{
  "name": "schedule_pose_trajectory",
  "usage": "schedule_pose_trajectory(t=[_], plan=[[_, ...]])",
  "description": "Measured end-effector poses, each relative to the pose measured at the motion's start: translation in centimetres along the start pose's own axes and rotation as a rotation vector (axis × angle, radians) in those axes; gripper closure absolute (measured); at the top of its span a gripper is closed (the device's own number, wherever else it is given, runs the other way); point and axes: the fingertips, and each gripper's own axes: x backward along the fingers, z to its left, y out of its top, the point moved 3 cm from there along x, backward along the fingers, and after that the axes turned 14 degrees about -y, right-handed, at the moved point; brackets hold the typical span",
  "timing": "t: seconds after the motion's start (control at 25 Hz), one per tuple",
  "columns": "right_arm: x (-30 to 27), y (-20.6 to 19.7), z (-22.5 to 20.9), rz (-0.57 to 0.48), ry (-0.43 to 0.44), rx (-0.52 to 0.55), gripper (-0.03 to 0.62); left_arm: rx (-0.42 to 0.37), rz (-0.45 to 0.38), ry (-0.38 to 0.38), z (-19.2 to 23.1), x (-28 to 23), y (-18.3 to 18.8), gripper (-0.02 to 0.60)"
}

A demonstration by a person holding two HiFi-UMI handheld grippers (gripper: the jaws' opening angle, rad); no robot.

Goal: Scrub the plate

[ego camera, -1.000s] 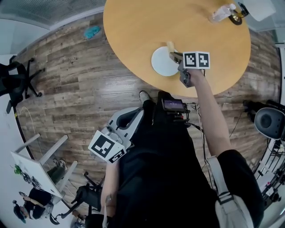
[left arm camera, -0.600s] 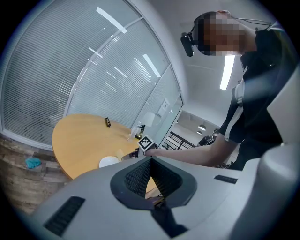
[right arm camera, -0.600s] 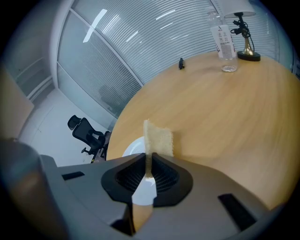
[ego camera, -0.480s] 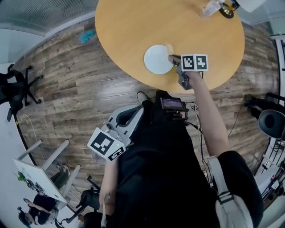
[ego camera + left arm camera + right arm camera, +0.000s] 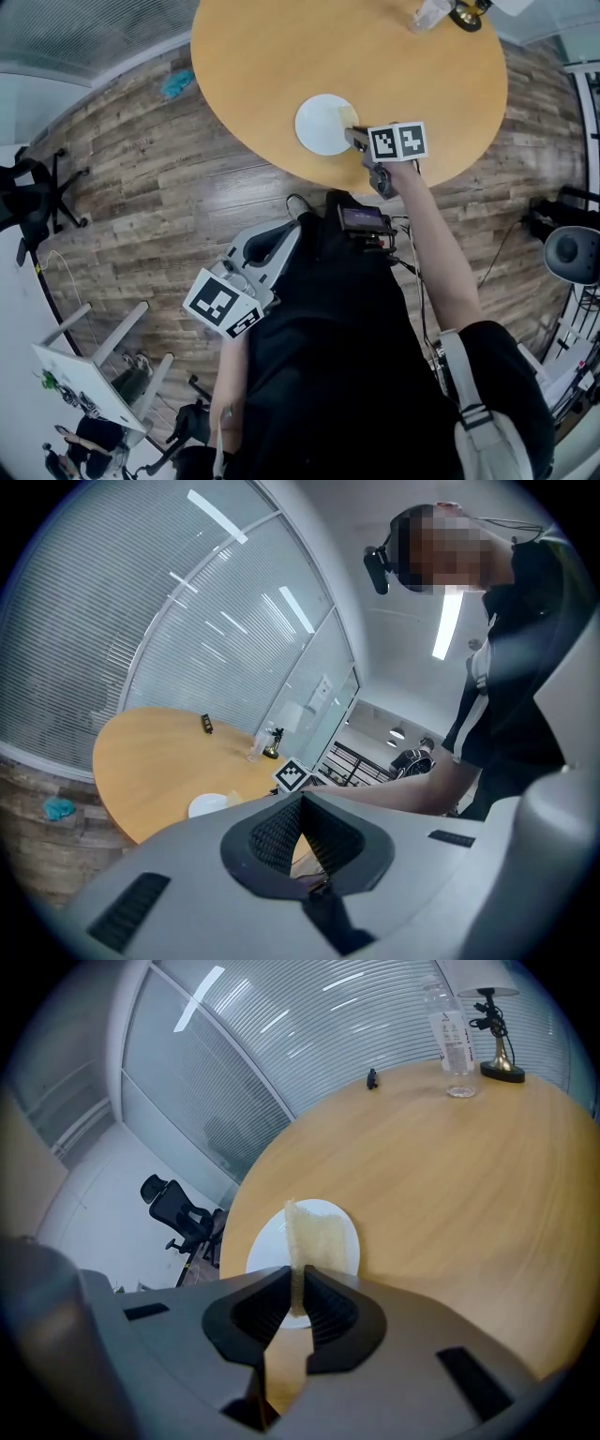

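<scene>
Under and around both grippers runs a wood-plank floor [image 5: 141,178]. Ahead of the right gripper [image 5: 296,1288] spreads a round wooden table [image 5: 450,1176], which that gripper reaches over from the near edge. The person's bare right arm [image 5: 436,244] stretches out to it. The left gripper [image 5: 302,808] hangs low at the person's side, off the table and well apart from the right one. Its jaws are pressed together at the tips with nothing between them.

Just past the right gripper's tips lies the white plate [image 5: 333,1232], flat on the table near the edge. From the left gripper it shows far off, beside the right gripper's marker cube [image 5: 292,776].

The right gripper's jaws are clamped narrow on the lower end of a pale yellow sponge [image 5: 314,1241]. The sponge stands on edge and reaches out over the plate. Whether it touches the plate cannot be told.

Far beyond the right gripper, at the table's opposite side, a clear bottle [image 5: 452,1049] stands upright. Just beside it is a small stand on a round brass base [image 5: 497,1040]. A tiny dark object [image 5: 372,1078] sits to the left of these.
</scene>
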Motion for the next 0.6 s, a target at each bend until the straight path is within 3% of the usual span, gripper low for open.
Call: schedule_pose_trajectory(t=[0.6], plan=[[-1.7, -1.8, 4.3, 0.07, 0.073, 0.059, 0.555, 0.015, -0.009, 0.047, 0.5, 1.1, 0.1, 0.571]])
